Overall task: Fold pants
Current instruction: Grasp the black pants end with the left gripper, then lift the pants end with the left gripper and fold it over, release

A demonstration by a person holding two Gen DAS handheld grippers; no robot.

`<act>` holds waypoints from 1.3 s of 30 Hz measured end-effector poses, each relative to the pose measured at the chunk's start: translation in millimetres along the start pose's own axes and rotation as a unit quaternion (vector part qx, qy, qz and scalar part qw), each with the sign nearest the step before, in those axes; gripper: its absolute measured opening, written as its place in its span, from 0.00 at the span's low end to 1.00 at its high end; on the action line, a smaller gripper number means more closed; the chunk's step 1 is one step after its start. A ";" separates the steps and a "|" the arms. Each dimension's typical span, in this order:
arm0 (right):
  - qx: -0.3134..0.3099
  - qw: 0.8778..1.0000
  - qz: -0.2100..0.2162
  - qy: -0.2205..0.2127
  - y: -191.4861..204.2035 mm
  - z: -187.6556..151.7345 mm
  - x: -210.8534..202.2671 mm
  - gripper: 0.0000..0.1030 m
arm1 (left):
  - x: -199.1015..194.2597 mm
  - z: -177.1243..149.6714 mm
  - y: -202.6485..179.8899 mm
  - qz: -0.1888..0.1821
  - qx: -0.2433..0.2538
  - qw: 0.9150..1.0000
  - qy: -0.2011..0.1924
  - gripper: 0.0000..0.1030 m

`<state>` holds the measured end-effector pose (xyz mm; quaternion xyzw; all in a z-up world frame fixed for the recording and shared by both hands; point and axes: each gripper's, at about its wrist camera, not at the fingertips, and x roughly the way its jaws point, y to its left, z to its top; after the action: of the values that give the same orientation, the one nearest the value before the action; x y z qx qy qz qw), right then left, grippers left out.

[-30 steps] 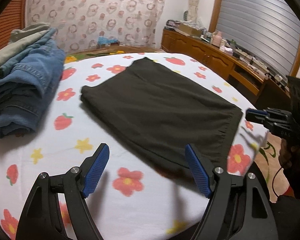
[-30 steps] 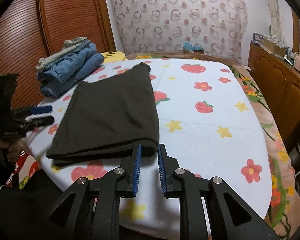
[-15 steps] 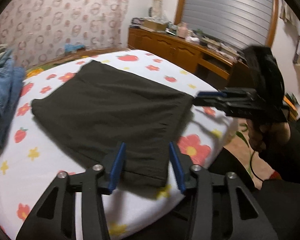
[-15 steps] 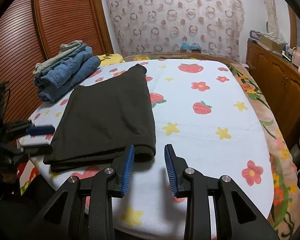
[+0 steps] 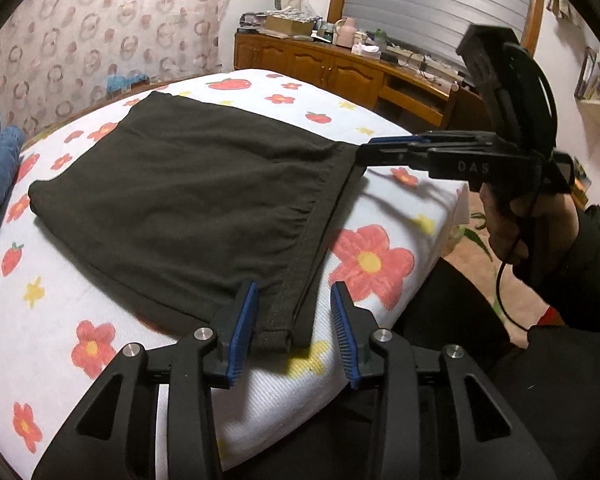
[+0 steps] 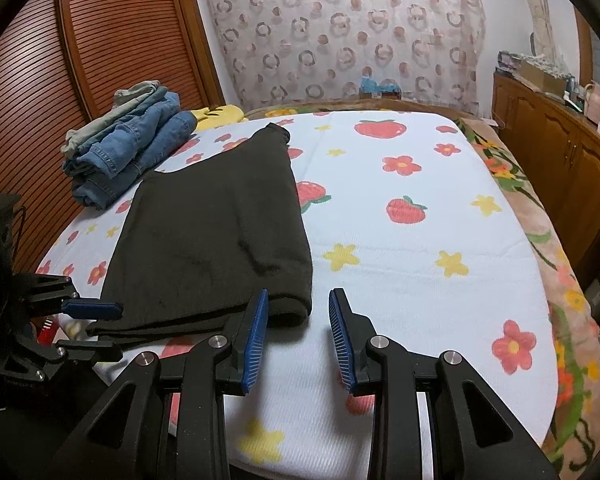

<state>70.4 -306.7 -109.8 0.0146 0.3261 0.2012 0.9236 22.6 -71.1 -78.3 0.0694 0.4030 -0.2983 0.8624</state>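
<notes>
Dark folded pants [image 5: 188, 200] lie flat on the flowered bed; they also show in the right wrist view [image 6: 212, 236]. My left gripper [image 5: 294, 332] is open, its blue pads on either side of the near corner of the waistband [image 5: 300, 280]. My right gripper [image 6: 298, 336] is open, with the pants' other near corner just beyond its left pad. In the left wrist view the right gripper [image 5: 384, 146] sits at the far end of the waistband. In the right wrist view the left gripper [image 6: 96, 328] is at the pants' left corner.
A stack of folded jeans [image 6: 128, 152] stands at the bed's far left. The bed sheet [image 6: 400, 248] is white with flowers and strawberries. A wooden sideboard [image 5: 340, 72] runs along the right wall. A slatted wardrobe [image 6: 60, 60] is at the left.
Both grippers have moved in to the pants' near edge. The right gripper has opened from nearly shut. The left gripper has narrowed and now straddles the waistband corner.
</notes>
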 end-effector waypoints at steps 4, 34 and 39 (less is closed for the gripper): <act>0.000 1.000 0.001 0.002 -1.1 1.0 1.2 0.32 | 0.0 -1.5 -2.3 0.009 0.015 1.000 -0.001 0.38; 0.003 0.997 0.068 -0.028 5.9 13.4 -5.6 0.09 | -33.0 13.9 15.9 0.028 0.003 0.998 -0.047 0.16; -0.023 0.994 0.085 -0.057 19.9 39.5 -30.7 0.07 | -60.1 38.7 40.8 0.032 -0.016 0.996 -0.088 0.16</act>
<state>65.6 -296.0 -57.3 0.0330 0.2655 0.2854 0.9203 41.3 -24.3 -13.2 0.0422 0.3279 -0.2696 0.9044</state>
